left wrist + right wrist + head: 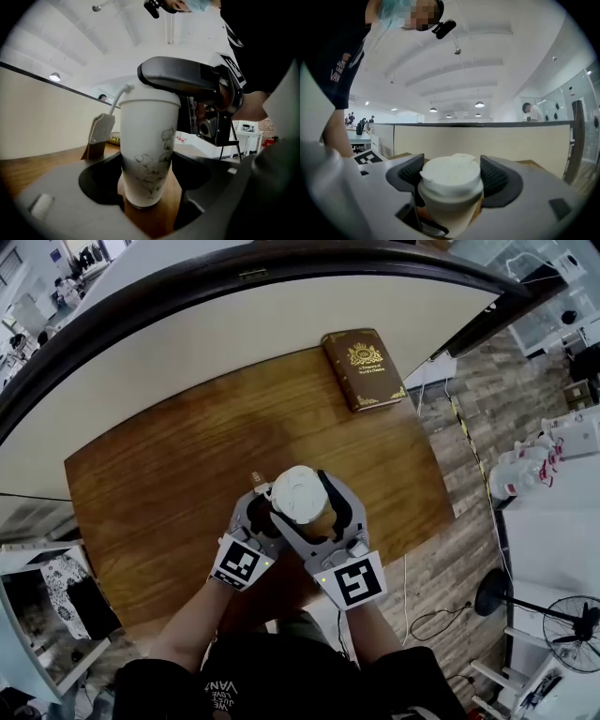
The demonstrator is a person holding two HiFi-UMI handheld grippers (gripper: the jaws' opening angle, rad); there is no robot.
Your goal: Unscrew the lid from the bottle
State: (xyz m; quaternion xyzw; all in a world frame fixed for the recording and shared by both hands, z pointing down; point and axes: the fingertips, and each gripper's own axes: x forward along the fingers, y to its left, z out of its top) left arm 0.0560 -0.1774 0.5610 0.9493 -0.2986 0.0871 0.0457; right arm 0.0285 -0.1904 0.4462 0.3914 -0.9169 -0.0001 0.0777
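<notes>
**Log:** Where does the bottle sit against the tools?

**Op:** I have the bottle (147,136) upright between the jaws of the left tool (149,183), held low on its body. It is a smooth, matt white tumbler that narrows toward the foot. A faint grey line drawing of flowers is on the side facing that tool. Its foot looks to rest on the counter (169,484), a brown board with visible grain.

**Log:** State of the left tool?

**Op:** Closed to the width of the body. The dark curved pads (101,185) bear on it from both sides.

**Log:** And the right one?

**Op:** The right tool (451,180) comes in higher, directly above the left tool's jaws. Its jaws are drawn in on the lid (298,491), with one ribbed black pad (410,174) at each flank. The lid is white and round, with a raised flap on top, and it overhangs the body slightly.

**Log:** Anything else near the tools?

**Op:** A pale, paper-like tag (99,129) hangs on a white string (118,99) from the lid's edge. It is just outside the left tool's jaw, on the left in that tool's view, and clear of the pad. Well beyond the tips of both tools, a brown hard-cover book (364,368) with gilt ornament lies flat on the counter.
</notes>
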